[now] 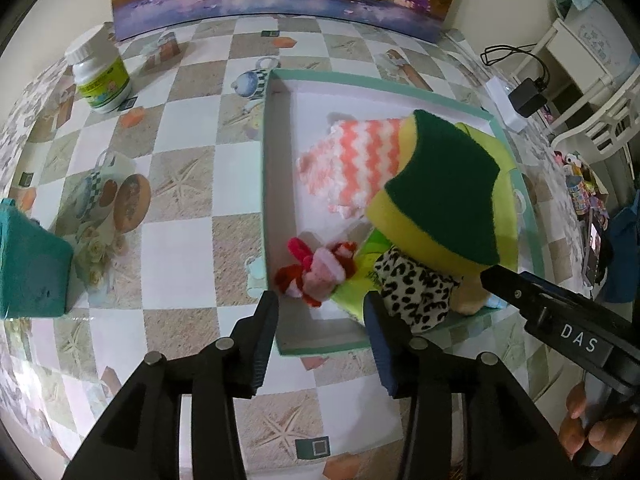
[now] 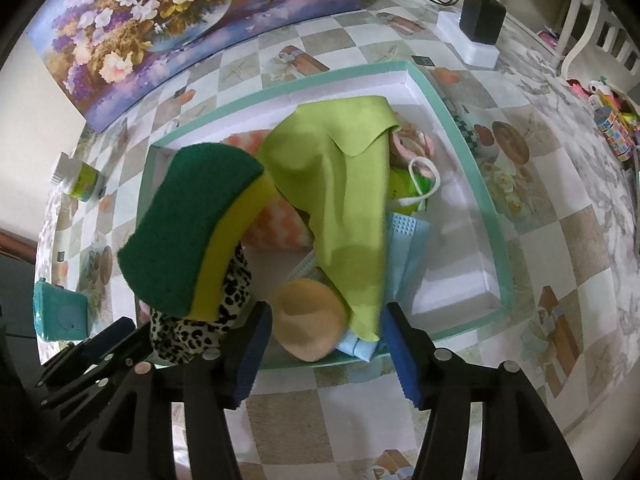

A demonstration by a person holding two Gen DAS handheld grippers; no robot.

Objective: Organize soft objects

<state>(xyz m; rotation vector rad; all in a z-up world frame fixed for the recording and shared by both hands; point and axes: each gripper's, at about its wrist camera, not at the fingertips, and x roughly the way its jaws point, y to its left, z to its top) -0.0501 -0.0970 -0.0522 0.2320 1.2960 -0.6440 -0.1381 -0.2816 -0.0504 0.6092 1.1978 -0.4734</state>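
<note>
Left wrist view: left gripper (image 1: 320, 312) spread, empty, over tray (image 1: 276, 80) near corner; sponge (image 1: 444, 188) inside tray atop leopard cloth (image 1: 416, 284). Right gripper (image 2: 324, 328) spread, empty. Deposit step; next, withdraw upward.

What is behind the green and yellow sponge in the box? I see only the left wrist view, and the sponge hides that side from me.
Observer: A lime-green cloth lies draped over the pile there, running towards the near wall of the white box with the mint rim.
Operator: Is there something under it?
Observer: Yes, a light blue pleated face mask sticks out at the cloth's right edge.
Operator: Does the right gripper hold anything?
Observer: No. The right gripper is open, above a round peach-coloured pad and the near end of the cloth.
</note>
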